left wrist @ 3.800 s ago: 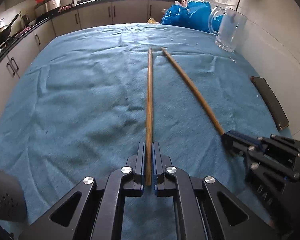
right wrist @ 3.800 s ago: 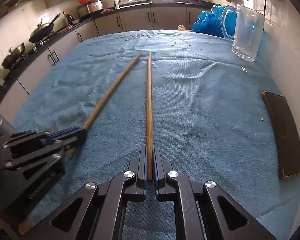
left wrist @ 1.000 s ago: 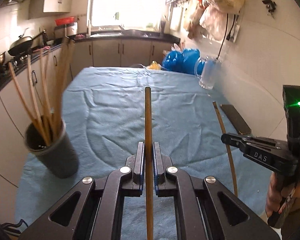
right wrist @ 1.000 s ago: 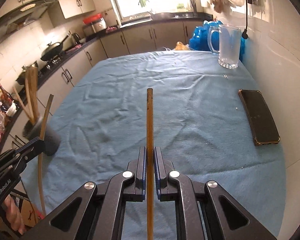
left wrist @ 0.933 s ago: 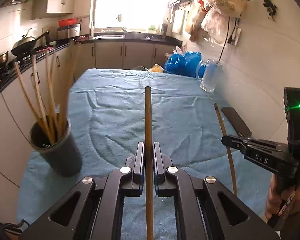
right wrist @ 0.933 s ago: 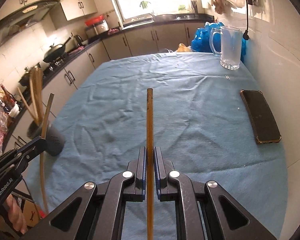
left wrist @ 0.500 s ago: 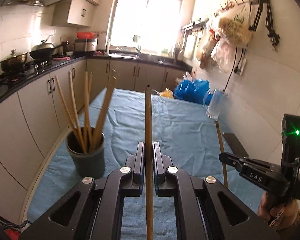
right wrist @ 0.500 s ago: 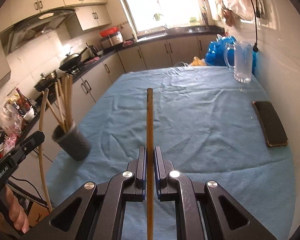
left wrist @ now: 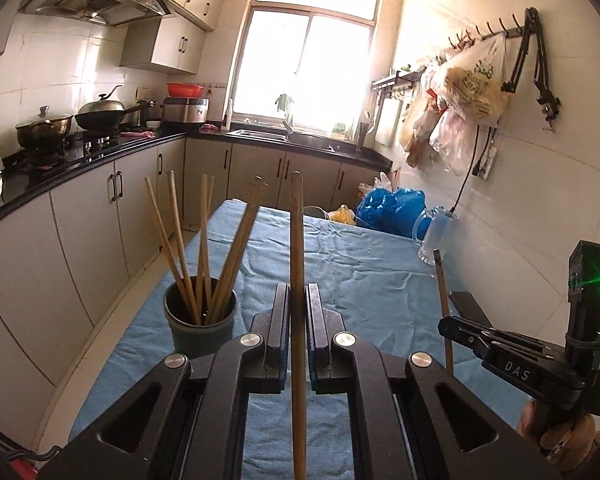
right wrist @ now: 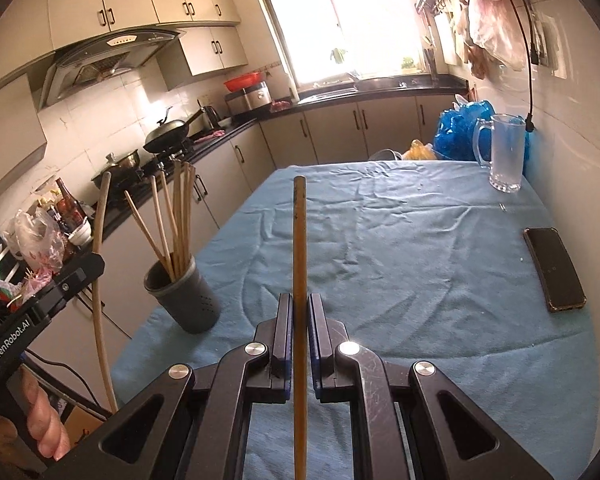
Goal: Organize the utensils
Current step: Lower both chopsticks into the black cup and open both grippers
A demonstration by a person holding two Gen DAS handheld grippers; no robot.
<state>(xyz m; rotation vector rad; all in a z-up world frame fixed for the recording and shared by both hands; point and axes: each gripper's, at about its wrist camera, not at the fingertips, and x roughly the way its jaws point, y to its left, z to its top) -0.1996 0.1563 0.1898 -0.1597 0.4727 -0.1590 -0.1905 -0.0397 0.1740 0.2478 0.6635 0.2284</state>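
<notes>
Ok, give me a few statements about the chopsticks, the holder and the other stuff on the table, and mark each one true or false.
1. The left tongs are shut on a chopstick. True.
2. The right tongs are empty. False: they grip a second chopstick.
3. The dark holder already has several chopsticks standing in it. True.
4. The holder lies tipped over on the blue cloth. False: it stands upright near the table's edge.
5. A phone lies flat on the cloth. True.
6. The glass mug stands right beside the holder. False: it is at the far side of the table, near the wall.
</notes>
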